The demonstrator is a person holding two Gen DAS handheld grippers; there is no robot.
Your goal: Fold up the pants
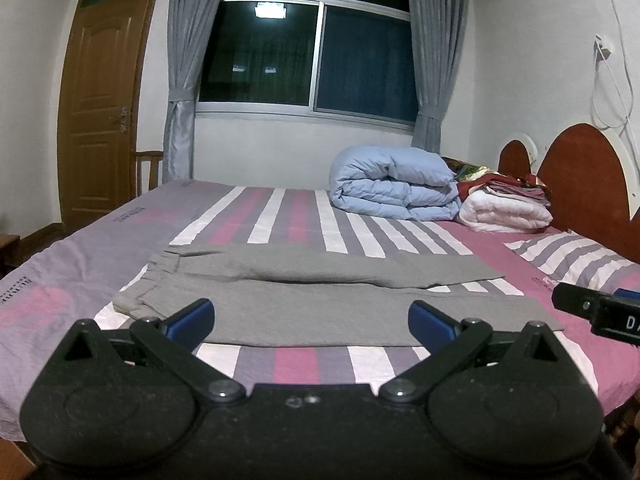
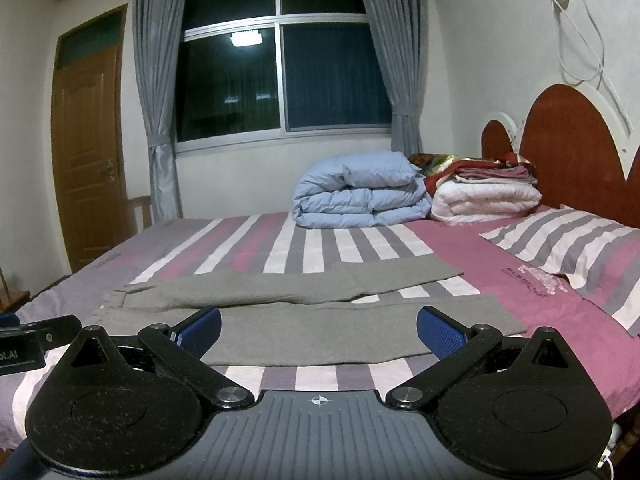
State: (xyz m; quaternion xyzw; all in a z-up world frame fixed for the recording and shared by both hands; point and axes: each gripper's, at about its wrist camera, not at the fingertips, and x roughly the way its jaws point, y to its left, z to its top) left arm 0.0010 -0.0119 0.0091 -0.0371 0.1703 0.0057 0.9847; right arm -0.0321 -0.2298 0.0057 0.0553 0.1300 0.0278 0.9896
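Pants: grey soft-knit pants (image 1: 320, 300) lie flat on the bed with the pink, white and grey striped sheet (image 1: 296, 360), close to its near edge.
Left tool: the black two-finger left tool with blue pads (image 1: 312, 320) hangs above the near leg, spread wide, gripping nothing.
Right tool: the matching right tool (image 2: 319, 330) is likewise wide open and empty, just beside the left one, over the same near leg.
Long axis: it runs left to right across both views; the gathered waistband (image 1: 160, 276) is at the left, the leg hems (image 2: 488, 316) point right toward the red wooden headboard (image 2: 572, 148).
Legs: they lie side by side and splay slightly apart toward the hems, the far leg a little rumpled.
Step in hand: by my judgement no fold is made yet; the first is likely to bring one leg over the other.
Doing it well: take the near leg at waistband and hem together, one tool at each end, pinch only the top layer's edge, lift evenly and lay it square on the far leg so seams meet.
Risk: the knit may sag in the middle or drag the sheet.
Other things: a folded pale-blue quilt (image 1: 394, 184) and a striped pillow (image 2: 568, 248) sit well apart.
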